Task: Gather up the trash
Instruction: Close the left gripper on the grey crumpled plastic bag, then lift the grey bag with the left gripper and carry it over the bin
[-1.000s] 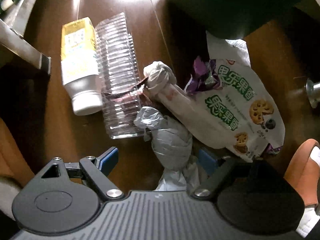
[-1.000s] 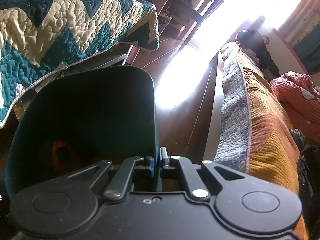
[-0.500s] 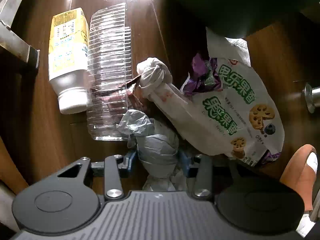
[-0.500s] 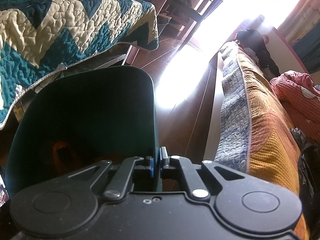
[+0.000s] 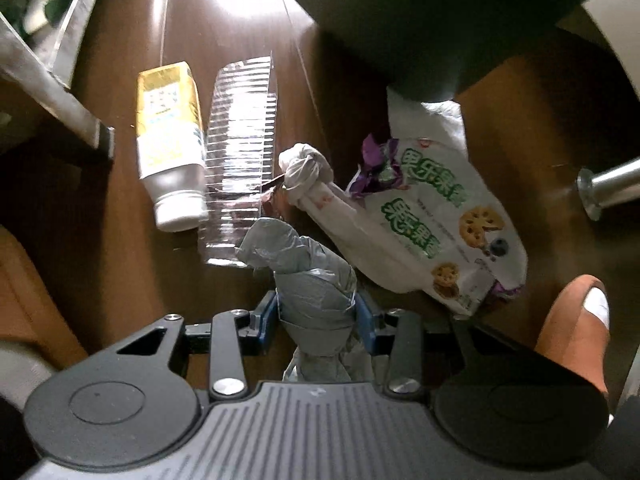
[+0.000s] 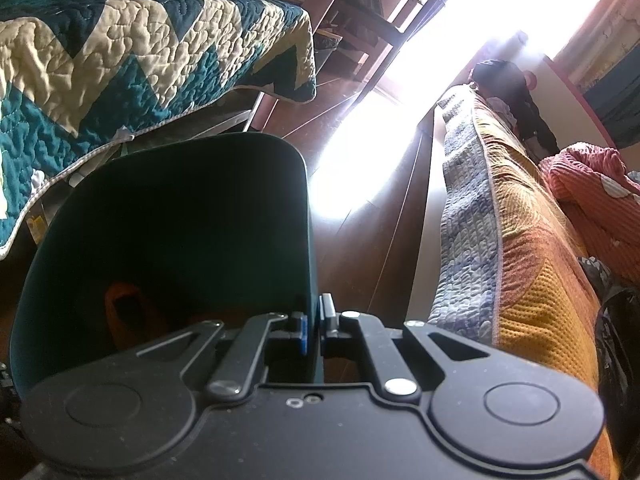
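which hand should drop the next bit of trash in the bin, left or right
Left. The left gripper is already shut on the grey crumpled bag, so it only needs carrying over. The right gripper is clamped on the dark green bin wall, holding it.

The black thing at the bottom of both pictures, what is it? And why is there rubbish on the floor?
That black thing is a hand-held grabber with two fingers. A person holds one in each hand, and each carries a camera looking along its fingers, so every picture shows its own grabber at the bottom.

One picture looks straight down at a brown floor. The left gripper has just closed its blue fingers on a grey crumpled bag. Still lying there are a yellow bottle, a clear ribbed plastic tray, a knotted white bag and a snack packet.

The other picture looks across the room. The right gripper is pinching the rim of a dark green bin, where the rubbish probably goes.
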A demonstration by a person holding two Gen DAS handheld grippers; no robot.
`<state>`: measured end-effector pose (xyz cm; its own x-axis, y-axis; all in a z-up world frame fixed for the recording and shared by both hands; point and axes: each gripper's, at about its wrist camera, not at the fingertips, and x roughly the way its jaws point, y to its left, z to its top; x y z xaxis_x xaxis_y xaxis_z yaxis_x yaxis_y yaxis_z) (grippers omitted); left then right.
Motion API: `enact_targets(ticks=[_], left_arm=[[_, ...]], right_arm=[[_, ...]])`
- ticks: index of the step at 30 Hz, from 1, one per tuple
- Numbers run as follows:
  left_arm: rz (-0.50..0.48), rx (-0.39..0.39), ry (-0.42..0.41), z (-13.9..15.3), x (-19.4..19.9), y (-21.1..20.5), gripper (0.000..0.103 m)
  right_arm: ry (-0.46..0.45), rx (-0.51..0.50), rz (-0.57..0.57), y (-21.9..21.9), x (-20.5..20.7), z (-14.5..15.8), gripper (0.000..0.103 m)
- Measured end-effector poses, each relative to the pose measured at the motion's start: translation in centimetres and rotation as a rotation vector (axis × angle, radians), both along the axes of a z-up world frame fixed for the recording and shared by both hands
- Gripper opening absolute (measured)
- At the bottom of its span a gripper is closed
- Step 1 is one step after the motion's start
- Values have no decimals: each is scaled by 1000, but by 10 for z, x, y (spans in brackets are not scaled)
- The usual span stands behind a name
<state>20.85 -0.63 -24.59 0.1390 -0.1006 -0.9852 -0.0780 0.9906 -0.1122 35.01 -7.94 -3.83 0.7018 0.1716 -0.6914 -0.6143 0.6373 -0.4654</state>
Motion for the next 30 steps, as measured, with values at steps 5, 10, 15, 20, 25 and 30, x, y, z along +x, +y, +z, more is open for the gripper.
enact_targets(ticks=[5, 10, 15, 20, 25, 30], left_arm=[[-14, 16, -19, 29, -14, -1, 39], [-49, 41, -78, 68, -24, -4, 39], [-69, 43, -152, 112, -29, -4, 40], [-70, 26, -231, 151, -30, -3, 40], [-67, 10, -313, 188, -30, -1, 40], [-46, -12, -410, 224, -21, 8, 40]], right_arm=[[-5, -2, 3, 2, -1, 0, 5], [-8, -4, 10, 2, -2, 0, 5], [-10, -7, 17, 3, -4, 0, 5], [-9, -6, 13, 2, -4, 0, 5], [-11, -4, 16, 3, -6, 0, 5], [-8, -3, 16, 3, -6, 0, 5]])
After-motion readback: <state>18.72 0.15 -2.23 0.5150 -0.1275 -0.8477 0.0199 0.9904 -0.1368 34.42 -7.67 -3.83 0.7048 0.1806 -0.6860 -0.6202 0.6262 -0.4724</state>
